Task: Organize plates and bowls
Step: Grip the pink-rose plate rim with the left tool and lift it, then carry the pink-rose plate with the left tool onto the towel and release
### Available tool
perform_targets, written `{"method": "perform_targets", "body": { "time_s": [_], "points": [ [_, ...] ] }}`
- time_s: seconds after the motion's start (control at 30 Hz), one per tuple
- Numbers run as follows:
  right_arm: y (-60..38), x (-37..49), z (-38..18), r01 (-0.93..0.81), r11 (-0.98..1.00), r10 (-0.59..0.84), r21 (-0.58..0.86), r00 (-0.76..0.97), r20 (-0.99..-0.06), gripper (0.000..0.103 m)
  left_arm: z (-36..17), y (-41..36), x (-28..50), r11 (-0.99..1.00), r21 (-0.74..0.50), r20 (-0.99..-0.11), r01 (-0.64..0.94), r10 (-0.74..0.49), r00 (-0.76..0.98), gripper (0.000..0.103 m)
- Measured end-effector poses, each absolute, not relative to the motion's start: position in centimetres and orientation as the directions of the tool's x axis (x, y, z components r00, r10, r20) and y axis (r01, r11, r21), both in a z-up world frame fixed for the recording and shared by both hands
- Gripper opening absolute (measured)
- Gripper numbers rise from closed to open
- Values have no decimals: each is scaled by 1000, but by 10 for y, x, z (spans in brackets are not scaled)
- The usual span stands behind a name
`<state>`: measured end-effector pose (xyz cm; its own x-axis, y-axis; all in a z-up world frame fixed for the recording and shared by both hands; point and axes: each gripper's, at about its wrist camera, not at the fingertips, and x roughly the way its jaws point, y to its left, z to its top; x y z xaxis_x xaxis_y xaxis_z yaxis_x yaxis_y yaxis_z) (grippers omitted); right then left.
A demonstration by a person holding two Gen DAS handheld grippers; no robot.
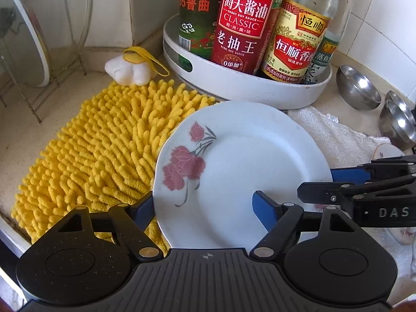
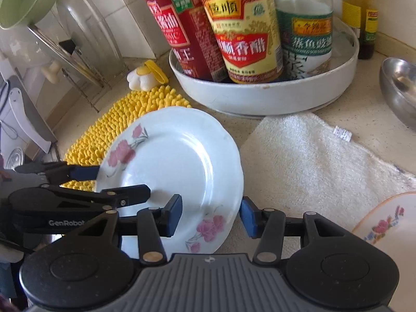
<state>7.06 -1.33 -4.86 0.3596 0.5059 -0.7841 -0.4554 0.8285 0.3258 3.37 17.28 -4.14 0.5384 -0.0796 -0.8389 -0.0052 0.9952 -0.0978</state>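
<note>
Right wrist: plate (image 2: 179, 161) between hand-held gripper (image 2: 210, 214) fingers.

White-tiled wall (image 1: 145, 7), speckled countertop (image 2: 338, 106)

Left claw (image 1: 204, 204): black linkage arms with silver pivot pins, blue finger pads (image 1: 267, 206), two round black housings flanking a ribbed grey centre plate bearing a small crosshair mark. Right claw (image 2: 210, 214): identical construction. White lettering "DAS" and "GenRobot" appears on the side of each unit's body.
</note>
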Motion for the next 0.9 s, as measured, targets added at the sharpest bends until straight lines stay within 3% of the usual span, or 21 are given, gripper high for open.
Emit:
{"method": "perform_targets", "body": {
  "time_s": [0.47, 0.9],
  "points": [
    [-58, 59, -20, -399, 852, 504, 339, 446, -740, 50, -12, 137, 35, 993, -99, -802, 70, -121, 584, 81],
    [-140, 33, -2, -228, 913, 407, 338, 559, -723, 50, 6, 59, 48, 957, -90, -776, 274, -240, 583, 81]
  ]
}}
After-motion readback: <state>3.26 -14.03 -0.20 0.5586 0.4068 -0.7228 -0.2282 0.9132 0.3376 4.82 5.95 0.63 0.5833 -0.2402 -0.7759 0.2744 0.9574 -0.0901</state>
